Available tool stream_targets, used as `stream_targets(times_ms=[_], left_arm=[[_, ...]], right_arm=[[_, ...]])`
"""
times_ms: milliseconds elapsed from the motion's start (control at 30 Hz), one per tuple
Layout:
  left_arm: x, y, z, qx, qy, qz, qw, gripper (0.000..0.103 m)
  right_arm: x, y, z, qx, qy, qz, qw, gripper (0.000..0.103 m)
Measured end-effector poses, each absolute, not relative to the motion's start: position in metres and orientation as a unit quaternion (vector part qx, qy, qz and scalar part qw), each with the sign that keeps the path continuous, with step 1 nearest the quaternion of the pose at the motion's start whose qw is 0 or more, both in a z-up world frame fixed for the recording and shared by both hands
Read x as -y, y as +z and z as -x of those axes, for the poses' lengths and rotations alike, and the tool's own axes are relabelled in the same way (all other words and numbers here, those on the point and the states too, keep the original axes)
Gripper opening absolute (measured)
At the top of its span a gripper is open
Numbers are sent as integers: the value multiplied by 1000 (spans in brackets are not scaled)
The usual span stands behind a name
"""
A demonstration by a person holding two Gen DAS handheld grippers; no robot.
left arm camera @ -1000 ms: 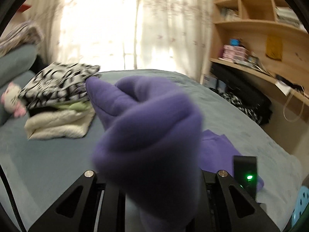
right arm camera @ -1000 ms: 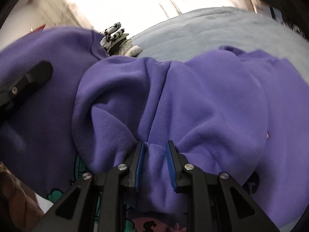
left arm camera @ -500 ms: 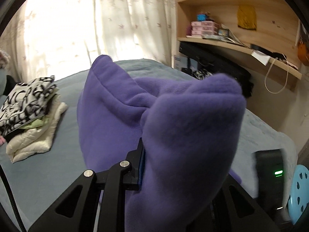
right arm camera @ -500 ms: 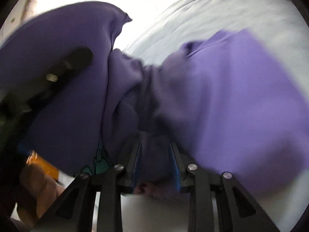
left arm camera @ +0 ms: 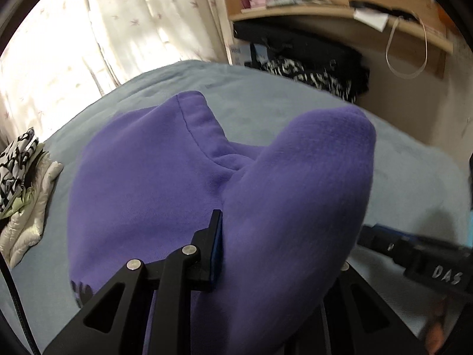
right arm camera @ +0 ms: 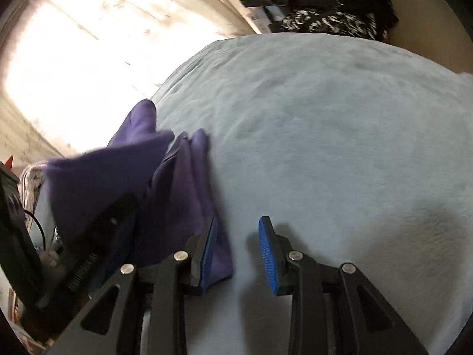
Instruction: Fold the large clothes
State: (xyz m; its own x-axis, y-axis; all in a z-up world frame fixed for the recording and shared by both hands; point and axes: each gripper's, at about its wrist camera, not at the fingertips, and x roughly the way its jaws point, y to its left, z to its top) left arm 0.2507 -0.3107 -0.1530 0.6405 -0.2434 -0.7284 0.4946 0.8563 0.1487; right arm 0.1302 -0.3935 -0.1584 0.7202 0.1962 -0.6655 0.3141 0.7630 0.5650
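Over the grey-blue bed (left arm camera: 266,94), a purple sweatshirt (left arm camera: 142,195) hangs bunched from the left gripper (left arm camera: 254,254). Jaws narrow, clamped on a thick fold of the fleece; only 1 blue-padded finger (left arm camera: 217,245) shows, the other buried under the cloth. A hemmed edge of the garment stands up toward the window, and a rounded lobe bulges to the right of the visible finger.

Right gripper (right arm camera: 236,251): jaws have just been opening and now stand apart, with only bed cover showing between the 2 blue pads (right arm camera: 267,254). The purple sweatshirt (right arm camera: 177,183) lies just left of its left finger, against the finger's outer side, not between the pads. In the same view the garment trails up and left into the dark, blurred frame of the other gripper.

Background, left wrist view: folded stack of clothes (left arm camera: 20,183) at the left edge of the bed, black-and-white patterned piece on top, pale padded one beneath. White curtain (left arm camera: 118,29) lit from behind. Wooden shelf (left arm camera: 325,11) with boxes and papers, dark bags under it. The right gripper's body, black and blurred, enters at lower right.
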Motion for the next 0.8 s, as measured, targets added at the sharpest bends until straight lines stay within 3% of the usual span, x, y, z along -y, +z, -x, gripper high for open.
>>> stream_targets(times_ms=[300, 367, 433, 600, 667, 800], left_arm=[[333, -185, -238, -355, -204, -240, 880, 25], [331, -181, -240, -359, -217, -235, 877, 45], [328, -175, -242, -363, -229, -229, 874, 56], [318, -163, -244, -370, -251, -204, 871, 66], [315, -157, -244, -381, -269, -185, 865, 76], [304, -142, -239, -409, -308, -147, 846, 81]], right_arm=[[405, -167, -126, -378, -31, -342, 860, 30], [406, -167, -130, -380, -29, -340, 860, 30], [409, -167, -133, -381, -28, -338, 860, 30], [410, -160, -125, -376, -34, -333, 864, 30], [411, -157, -124, -375, -34, -332, 865, 30], [409, -146, -121, -374, -32, -324, 869, 30]])
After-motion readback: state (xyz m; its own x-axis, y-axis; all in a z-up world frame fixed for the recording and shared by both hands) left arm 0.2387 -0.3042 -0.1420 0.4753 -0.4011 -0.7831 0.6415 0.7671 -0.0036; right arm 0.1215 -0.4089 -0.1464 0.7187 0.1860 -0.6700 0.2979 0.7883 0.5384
